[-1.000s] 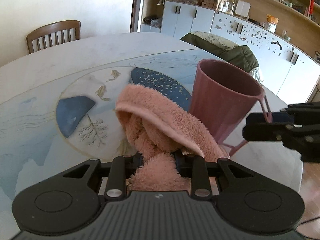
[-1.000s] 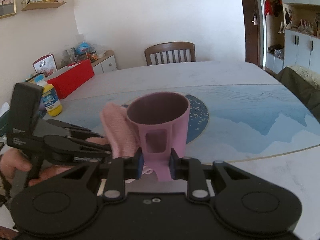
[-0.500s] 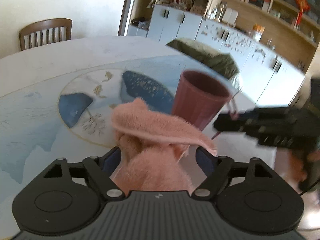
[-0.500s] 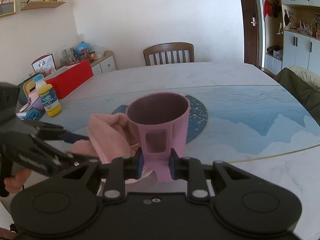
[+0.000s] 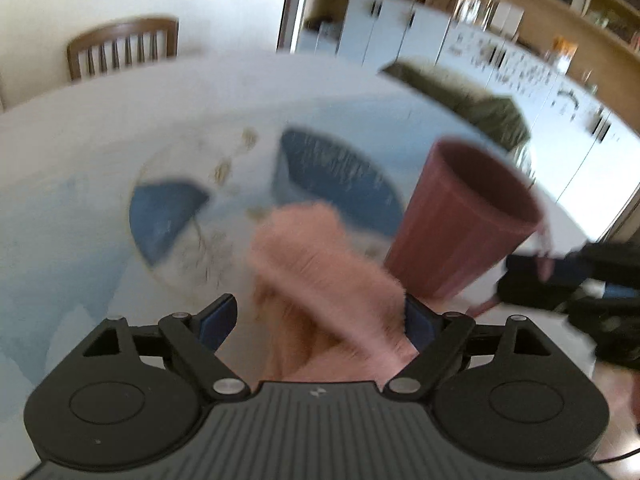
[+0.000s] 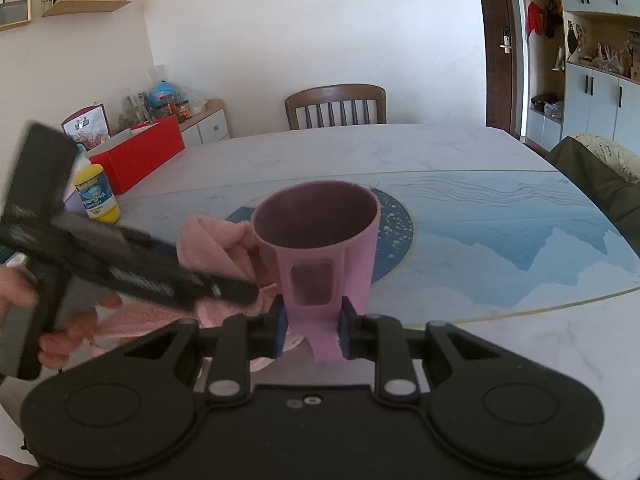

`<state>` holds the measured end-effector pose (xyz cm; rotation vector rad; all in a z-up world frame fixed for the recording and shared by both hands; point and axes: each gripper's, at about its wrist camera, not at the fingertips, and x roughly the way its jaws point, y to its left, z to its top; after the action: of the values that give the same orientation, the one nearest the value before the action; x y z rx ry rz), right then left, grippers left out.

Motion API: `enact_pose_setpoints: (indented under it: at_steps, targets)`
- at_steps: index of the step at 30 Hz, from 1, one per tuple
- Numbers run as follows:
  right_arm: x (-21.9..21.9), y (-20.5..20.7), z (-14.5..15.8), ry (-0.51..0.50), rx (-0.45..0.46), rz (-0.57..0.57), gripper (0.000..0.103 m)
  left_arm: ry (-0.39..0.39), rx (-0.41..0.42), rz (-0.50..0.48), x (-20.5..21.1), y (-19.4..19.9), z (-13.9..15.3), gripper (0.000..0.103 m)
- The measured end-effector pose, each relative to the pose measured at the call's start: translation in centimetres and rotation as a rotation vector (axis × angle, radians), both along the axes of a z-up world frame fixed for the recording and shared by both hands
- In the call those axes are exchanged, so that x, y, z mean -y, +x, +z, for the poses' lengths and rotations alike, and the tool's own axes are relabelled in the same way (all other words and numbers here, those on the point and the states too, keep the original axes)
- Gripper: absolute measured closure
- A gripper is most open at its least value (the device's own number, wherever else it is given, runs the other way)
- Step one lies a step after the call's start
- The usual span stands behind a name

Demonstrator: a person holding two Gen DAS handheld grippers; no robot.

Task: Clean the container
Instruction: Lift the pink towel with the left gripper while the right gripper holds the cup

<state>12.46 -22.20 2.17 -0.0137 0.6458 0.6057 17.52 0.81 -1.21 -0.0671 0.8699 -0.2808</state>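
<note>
Right wrist view: my right gripper (image 6: 313,326) is clamped on the flat handle of the pink plastic cup (image 6: 316,236), upright over the blue-and-white patterned table (image 6: 500,240). My left gripper (image 5: 320,316) is spread wide around the fluffy pink cloth (image 5: 320,276), which lies just beside the cup.

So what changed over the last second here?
The left tool opened and let go of the pink cloth, which now lies loose between its spread fingers beside the pink cup. The right tool stayed shut on the cup's handle, and the cup hardly shifted.
</note>
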Motion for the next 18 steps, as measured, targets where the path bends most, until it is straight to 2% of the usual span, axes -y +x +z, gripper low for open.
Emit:
enact_pose_setpoints:
  at_steps: [5, 7, 8, 9, 12, 16, 18]
  targets:
    - [0.0, 0.0, 0.0, 0.001, 0.001, -0.001, 0.079, 0.071, 0.023, -0.018, 0.9, -1.0, -0.3, 0.014]
    - [0.0, 0.0, 0.0, 0.0, 0.003, -0.002, 0.079, 0.06, 0.047, -0.029, 1.0, -1.4, -0.2, 0.039]
    - [-0.1, 0.0, 0.0, 0.0, 0.002, -0.002, 0.079, 0.042, 0.052, -0.04, 1.1, -1.6, -0.1, 0.061]
    - [-0.1, -0.1, 0.0, 0.0, 0.003, -0.003, 0.079, 0.026, 0.06, -0.043, 0.8, -1.9, -0.3, 0.066]
    - [-0.1, -0.1, 0.0, 0.0, 0.004, -0.007, 0.079, 0.019, 0.137, -0.068, 1.3, -3.2, 0.6, 0.072]
    - [-0.1, -0.3, -0.1, 0.002, 0.004, -0.01, 0.079, -0.078, 0.258, -0.145, 1.4, -5.4, 3.5, 0.072]
    - [-0.2, -0.3, -0.1, -0.002, 0.004, -0.009, 0.079, -0.114, 0.292, -0.19, 1.7, -6.0, 4.7, 0.072]
